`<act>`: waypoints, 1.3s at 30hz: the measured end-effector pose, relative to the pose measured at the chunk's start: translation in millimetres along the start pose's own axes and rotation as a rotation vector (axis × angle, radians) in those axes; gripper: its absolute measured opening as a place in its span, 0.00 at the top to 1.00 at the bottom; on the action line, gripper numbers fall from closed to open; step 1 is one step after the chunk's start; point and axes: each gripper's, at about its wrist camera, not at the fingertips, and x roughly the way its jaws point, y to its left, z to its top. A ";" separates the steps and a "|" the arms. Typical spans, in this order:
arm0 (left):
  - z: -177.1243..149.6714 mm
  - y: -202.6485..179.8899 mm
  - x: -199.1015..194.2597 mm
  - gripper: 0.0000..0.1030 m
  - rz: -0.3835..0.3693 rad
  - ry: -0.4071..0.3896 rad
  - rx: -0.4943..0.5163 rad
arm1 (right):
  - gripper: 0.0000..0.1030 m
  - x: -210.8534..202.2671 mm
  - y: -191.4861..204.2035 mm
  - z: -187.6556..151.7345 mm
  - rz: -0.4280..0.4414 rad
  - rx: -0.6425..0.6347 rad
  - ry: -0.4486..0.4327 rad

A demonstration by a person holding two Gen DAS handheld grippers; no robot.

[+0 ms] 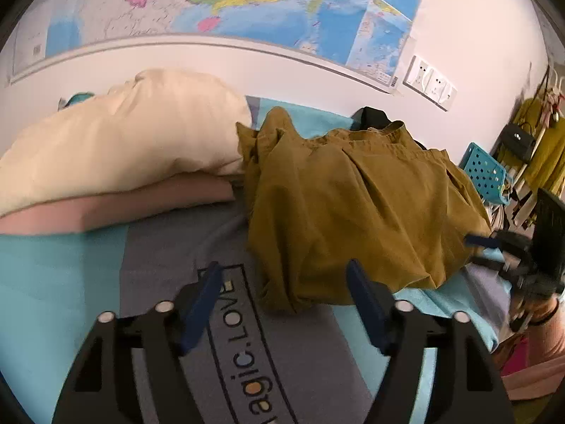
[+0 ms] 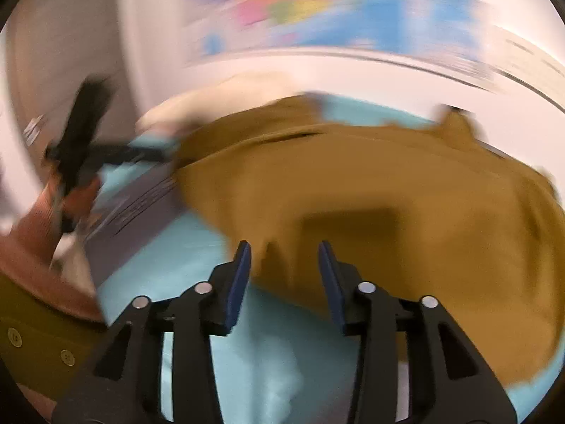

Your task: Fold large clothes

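Observation:
A large mustard-brown garment (image 1: 353, 205) lies bunched in a heap on the bed. My left gripper (image 1: 284, 268) is open and empty, just in front of the garment's near hem. My right gripper (image 2: 284, 251) is open too, with its fingertips at the garment's (image 2: 370, 194) near edge; that view is motion-blurred. The right gripper also shows in the left wrist view (image 1: 494, 247) at the garment's right side. The left gripper shows in the right wrist view (image 2: 106, 148) at the far left.
The bed has a turquoise and grey sheet (image 1: 70, 272) with printed lettering. A cream pillow (image 1: 123, 141) lies on a folded pink blanket (image 1: 116, 205) at the left. A map (image 1: 247, 0) hangs on the wall. A blue perforated basket (image 1: 483, 173) stands at the right.

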 end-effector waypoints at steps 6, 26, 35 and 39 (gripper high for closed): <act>21.6 -18.7 24.3 0.23 0.055 0.009 0.066 | 0.40 -50.7 -109.9 -8.8 -0.324 0.271 -0.067; 94.0 0.7 41.4 0.96 0.083 -0.110 -0.073 | 0.97 -44.3 -196.1 84.0 -0.355 0.282 -0.304; 74.1 9.2 77.9 0.56 0.225 0.010 -0.067 | 0.74 22.3 -222.4 49.2 -0.346 0.388 0.001; 63.8 7.9 43.9 0.35 0.179 -0.045 -0.050 | 0.35 -28.5 -204.1 40.1 -0.285 0.428 -0.111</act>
